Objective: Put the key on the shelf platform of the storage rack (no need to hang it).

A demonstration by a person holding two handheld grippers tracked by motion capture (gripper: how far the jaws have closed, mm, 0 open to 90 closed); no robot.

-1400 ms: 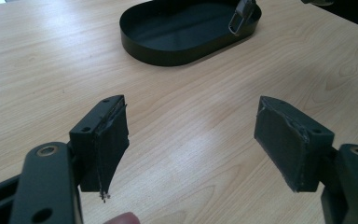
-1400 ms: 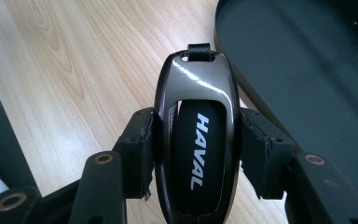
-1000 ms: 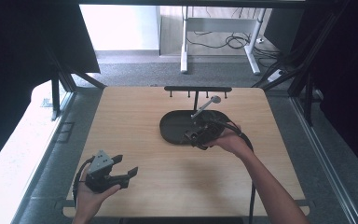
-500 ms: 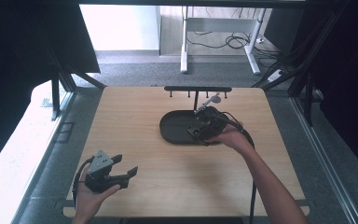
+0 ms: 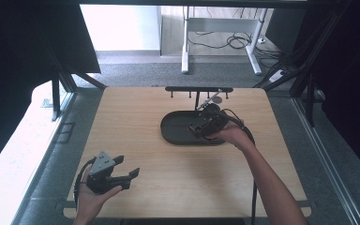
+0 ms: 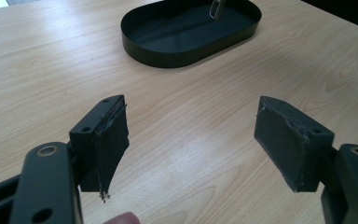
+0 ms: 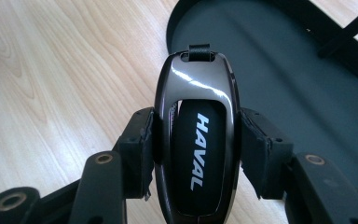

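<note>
Over tray (image 5: pixel 178 136): right gripper (image 7: pixel 196 149) clamps key fob (image 7: pixel 196 154) (HAVAL)

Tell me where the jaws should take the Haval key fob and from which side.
Grip the key fob across its two long, narrow edges near the middle, coming along its length from the end opposite the strap loop. Those sides are roughly parallel, so they seat flat against the pads; the glossy domed face would likely slip. The right gripper holds it this way now, above the black tray.

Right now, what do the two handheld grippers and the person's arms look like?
Both grippers are black. The left gripper has a grey three-cornered plate on top and worn, frayed jaw pads. A black cable trails from the right gripper. The forearms are bare, with no sleeves in view.
</note>
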